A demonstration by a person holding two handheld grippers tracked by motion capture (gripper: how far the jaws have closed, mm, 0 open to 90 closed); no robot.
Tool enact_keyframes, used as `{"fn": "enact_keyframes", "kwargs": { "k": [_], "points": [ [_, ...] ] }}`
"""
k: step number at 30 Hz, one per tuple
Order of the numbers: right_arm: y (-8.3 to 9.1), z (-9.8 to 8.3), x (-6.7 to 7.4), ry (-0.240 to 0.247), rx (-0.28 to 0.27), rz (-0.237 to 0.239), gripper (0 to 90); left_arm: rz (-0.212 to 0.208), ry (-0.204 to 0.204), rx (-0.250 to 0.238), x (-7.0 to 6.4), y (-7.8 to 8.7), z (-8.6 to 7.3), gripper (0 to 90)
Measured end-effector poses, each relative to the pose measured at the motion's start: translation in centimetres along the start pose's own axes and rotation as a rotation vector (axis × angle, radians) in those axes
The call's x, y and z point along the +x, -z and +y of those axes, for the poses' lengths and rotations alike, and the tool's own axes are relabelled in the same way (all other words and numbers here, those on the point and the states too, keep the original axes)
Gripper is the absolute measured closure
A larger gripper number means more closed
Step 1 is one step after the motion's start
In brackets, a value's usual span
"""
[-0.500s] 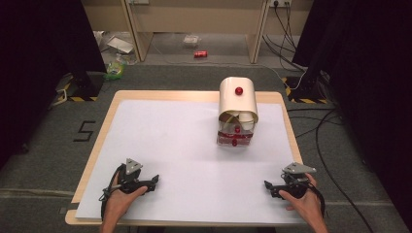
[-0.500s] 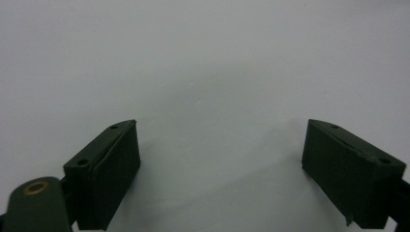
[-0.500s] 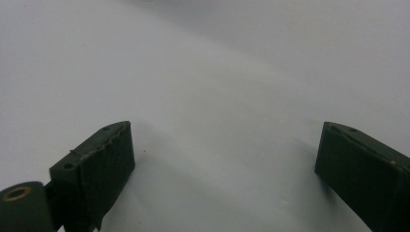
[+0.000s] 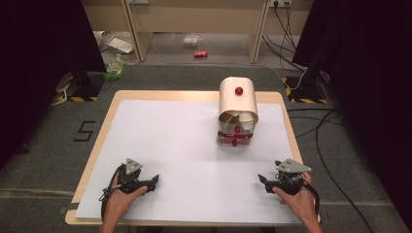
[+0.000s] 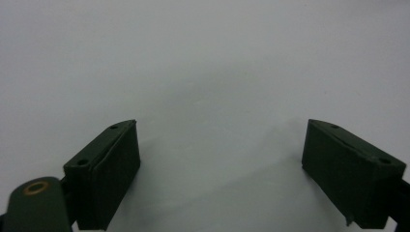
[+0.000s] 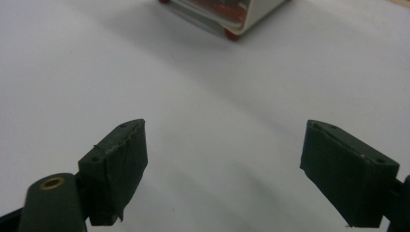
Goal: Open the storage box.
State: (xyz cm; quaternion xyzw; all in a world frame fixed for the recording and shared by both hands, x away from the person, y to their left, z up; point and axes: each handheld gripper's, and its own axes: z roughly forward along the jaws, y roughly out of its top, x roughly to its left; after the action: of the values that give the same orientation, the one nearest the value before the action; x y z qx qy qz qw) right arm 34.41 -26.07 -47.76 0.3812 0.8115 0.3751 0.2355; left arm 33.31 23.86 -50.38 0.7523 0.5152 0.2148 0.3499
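A cream box with a round lid and red knobs stood at the far side of the white worktop, and well in front of it the left claw and the right claw rested wide apart, both spread wide and holding nothing.

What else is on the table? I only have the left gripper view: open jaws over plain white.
Observer: In the high view, a cream roll-top box with a red knob stands far right on the white sheet.
Operator: Right gripper holding anything?
Observer: No. The right gripper has its jaws wide apart and nothing between them.
Operator: Where's the left gripper relative to the box?
Observer: The left gripper sits near the front left edge, well apart from the box.
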Motion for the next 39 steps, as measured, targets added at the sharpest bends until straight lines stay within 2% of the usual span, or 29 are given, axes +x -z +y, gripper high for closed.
{"fn": "enact_keyframes", "kwargs": {
  "k": [2, 3, 5, 9, 14, 16, 19, 27, 33, 39],
  "points": [
    [-0.1, 0.3, 0.2, 0.007, -0.009, 0.005, 17.7, 0.000, 0.000, 0.000, 0.0, 0.0, 0.0, 12.7],
    [-0.3, 1.0, 0.5, 0.033, -0.033, 0.008, 19.5, -0.001, 0.001, 0.000, 0.0, 0.0, 0.0, 12.7],
    [-0.4, 1.5, 0.7, 0.053, -0.048, 0.013, 21.0, -0.001, 0.001, 0.001, 0.0, 0.0, 0.0, 12.7],
    [-0.7, 2.5, 0.8, 0.066, -0.085, 0.004, 22.3, -0.001, 0.002, 0.000, 0.0, 0.0, 0.0, 12.7],
    [-1.6, 4.0, 1.2, 0.111, -0.131, 0.004, 25.7, -0.001, 0.001, 0.001, 0.0, 0.0, 0.0, 12.7],
    [-1.8, 4.2, 1.4, 0.115, -0.135, 0.009, 26.2, -0.001, 0.002, 0.000, 0.0, 0.0, 0.0, 12.7],
    [-2.4, 5.1, 1.8, 0.150, -0.155, 0.010, 28.1, -0.001, 0.002, 0.000, 0.0, 0.0, 0.0, 12.7],
    [-3.2, 6.1, 2.5, 0.180, -0.180, 0.019, 30.2, -0.002, 0.004, -0.001, 0.0, 0.0, 0.0, 12.7],
    [-4.0, 7.1, 3.4, 0.241, -0.208, 0.026, 32.6, -0.002, 0.003, -0.001, 0.0, 0.0, 0.0, 12.7],
    [-4.6, 7.6, 3.6, 0.244, -0.218, 0.030, 32.6, -0.002, 0.004, -0.001, 0.0, 0.0, 0.0, 12.7]
  ]
}}
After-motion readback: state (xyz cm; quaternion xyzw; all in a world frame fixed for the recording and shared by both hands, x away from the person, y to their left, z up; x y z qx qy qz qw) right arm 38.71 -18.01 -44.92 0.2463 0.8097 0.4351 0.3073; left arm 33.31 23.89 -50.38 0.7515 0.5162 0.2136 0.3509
